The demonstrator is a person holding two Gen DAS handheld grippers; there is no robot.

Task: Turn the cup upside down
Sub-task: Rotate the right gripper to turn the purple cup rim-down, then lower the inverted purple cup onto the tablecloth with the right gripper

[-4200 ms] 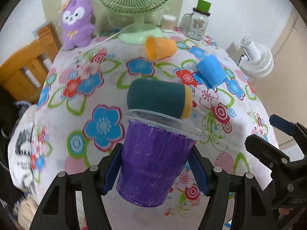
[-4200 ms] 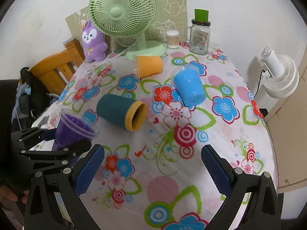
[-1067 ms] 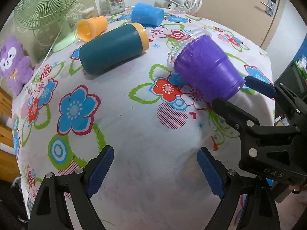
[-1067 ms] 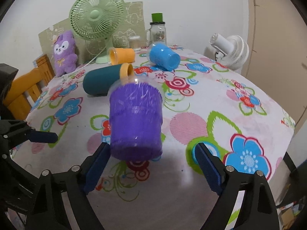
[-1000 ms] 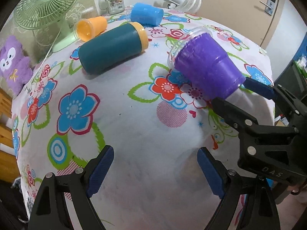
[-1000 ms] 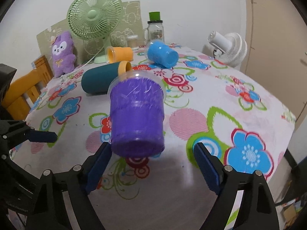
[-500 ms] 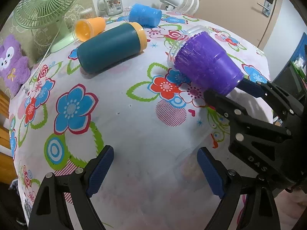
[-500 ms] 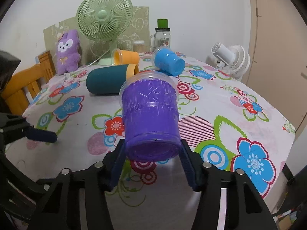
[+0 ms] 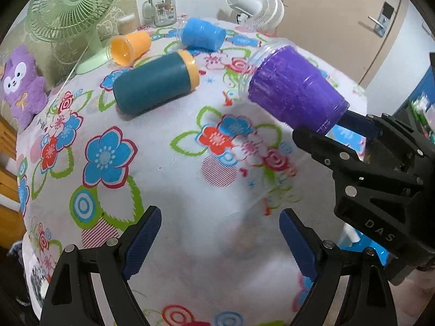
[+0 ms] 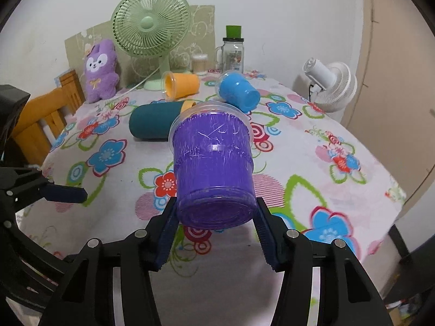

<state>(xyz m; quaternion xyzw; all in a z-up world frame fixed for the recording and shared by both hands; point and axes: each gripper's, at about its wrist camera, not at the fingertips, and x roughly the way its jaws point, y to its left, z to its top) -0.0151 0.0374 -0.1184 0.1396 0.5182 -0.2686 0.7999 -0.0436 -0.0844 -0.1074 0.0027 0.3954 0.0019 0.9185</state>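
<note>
The purple cup (image 10: 214, 163) with a clear rim is held off the table, lying on its side with its base toward the right wrist camera and its mouth pointing away. My right gripper (image 10: 216, 217) is shut on the cup near its base. In the left wrist view the purple cup (image 9: 293, 87) hangs at the upper right in the right gripper (image 9: 339, 127). My left gripper (image 9: 220, 233) is open and empty low over the flowered tablecloth (image 9: 163, 149).
A dark teal tumbler with a yellow rim (image 9: 155, 81), an orange cup (image 9: 130, 46) and a blue cup (image 9: 202, 34) lie on their sides further back. A green fan (image 10: 151, 27), glass jar (image 10: 232, 51), purple plush (image 10: 99, 70), white fan (image 10: 329, 87) and wooden chair (image 10: 40, 114) surround the table.
The left gripper let go of the purple cup and stands open. The right gripper closed on the cup's base and now holds it lifted, tipped on its side.
</note>
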